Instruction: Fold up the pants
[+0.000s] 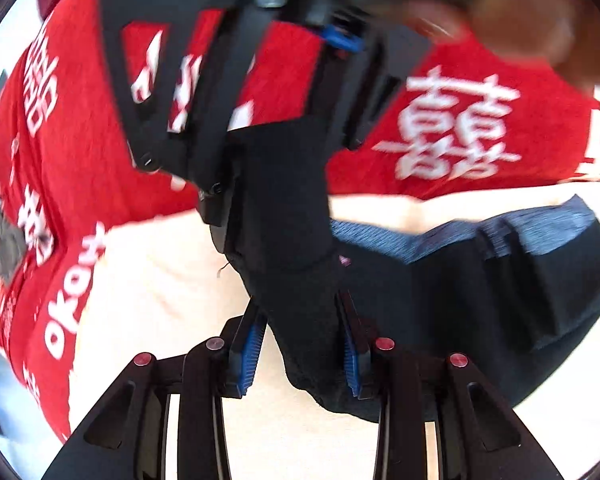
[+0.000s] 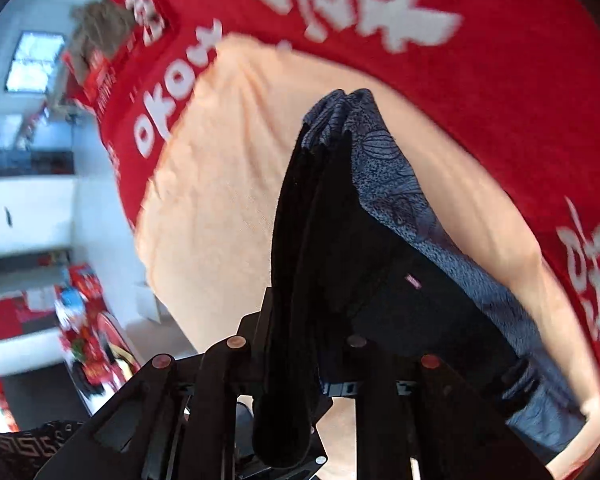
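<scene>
The black pants [image 1: 440, 300], with a blue-grey patterned band [image 1: 400, 240], lie bunched on a peach cloth [image 1: 160, 280]. My left gripper [image 1: 302, 344] is shut on a thick fold of the black fabric, with a blue pad [image 1: 250, 348] on each side. From that fold the fabric rises to my right gripper [image 1: 228, 200], which hangs above, with a person's hand [image 1: 520, 20] blurred behind it. In the right wrist view the pants [image 2: 380, 280] drape over and between the fingers of my right gripper [image 2: 308, 320], hiding the tips. The patterned band [image 2: 380, 152] runs along the far side.
The peach cloth [image 2: 228, 200] covers a red blanket [image 2: 500, 80] with large white characters. Beyond the blanket's left edge are a white floor and red boxes and ornaments [image 2: 84, 320]. A window [image 2: 34, 62] is at the upper left.
</scene>
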{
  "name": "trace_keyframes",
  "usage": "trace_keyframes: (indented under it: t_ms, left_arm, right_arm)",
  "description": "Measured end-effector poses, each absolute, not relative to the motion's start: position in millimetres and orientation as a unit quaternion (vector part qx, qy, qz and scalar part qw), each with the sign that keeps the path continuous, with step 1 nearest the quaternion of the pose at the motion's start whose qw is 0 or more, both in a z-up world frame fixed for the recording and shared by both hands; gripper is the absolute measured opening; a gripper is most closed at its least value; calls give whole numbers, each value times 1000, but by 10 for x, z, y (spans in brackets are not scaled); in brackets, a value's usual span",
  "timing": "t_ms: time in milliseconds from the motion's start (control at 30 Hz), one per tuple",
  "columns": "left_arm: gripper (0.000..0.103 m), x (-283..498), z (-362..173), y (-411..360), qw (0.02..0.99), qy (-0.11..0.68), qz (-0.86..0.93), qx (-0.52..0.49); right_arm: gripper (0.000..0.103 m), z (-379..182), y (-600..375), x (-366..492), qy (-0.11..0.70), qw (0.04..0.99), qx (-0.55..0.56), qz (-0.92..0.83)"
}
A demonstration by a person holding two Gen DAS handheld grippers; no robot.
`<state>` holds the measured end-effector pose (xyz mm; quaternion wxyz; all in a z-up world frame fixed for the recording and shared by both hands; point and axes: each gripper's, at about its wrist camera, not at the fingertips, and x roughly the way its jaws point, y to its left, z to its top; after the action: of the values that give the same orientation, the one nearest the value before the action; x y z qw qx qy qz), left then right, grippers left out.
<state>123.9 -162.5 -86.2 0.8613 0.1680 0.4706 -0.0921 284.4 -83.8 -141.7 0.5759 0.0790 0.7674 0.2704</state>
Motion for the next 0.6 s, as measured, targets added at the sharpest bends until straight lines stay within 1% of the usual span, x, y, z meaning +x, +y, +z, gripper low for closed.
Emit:
trace_keyframes:
  t_ms: [133,300,433,600]
  left_arm:
    - [35,1091,-516,-2022,864,453,-142,166]
    - [35,889,-265,-2602,853,455,-199,163]
    - [35,655,-266,-3216,837,454,-237,191]
    - [35,386,-486,-3925,812,461,-269,238]
  right_arm:
    - [18,-1064,-1484,2649,720,620,162,265]
    - [19,-771,-2299,2264,670,656,239,250]
    - [19,-653,-3076,1897,646,674,278,225]
    - [20,-839,-3889,1432,632,680,329,176]
